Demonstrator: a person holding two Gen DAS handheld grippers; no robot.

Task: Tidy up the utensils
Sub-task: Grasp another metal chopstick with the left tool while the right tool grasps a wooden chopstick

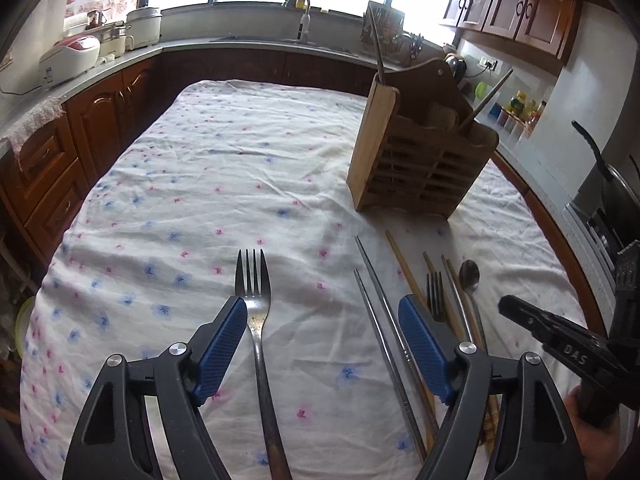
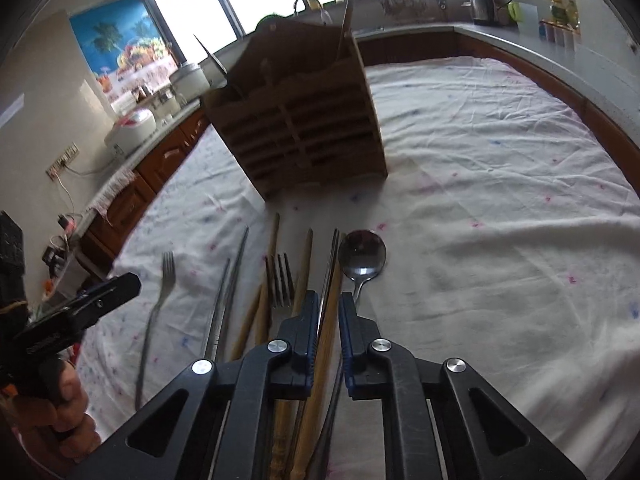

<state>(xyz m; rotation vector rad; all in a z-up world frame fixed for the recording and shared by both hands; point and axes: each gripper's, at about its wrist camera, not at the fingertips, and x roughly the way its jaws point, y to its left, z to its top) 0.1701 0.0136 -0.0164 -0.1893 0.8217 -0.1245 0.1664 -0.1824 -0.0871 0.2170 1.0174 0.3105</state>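
Wooden chopstick (image 2: 326,344) sits pinched in your right claw (image 2: 329,304), lower centre, ready for the holder (image 2: 296,120); left claw (image 1: 322,312) spread wide, straddling the fork (image 1: 256,320).

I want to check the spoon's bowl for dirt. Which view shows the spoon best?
The right wrist view: the spoon lies close ahead, its bowl large and unobstructed. In the left wrist view the spoon is small and off to the right, its handle partly hidden behind the left gripper.
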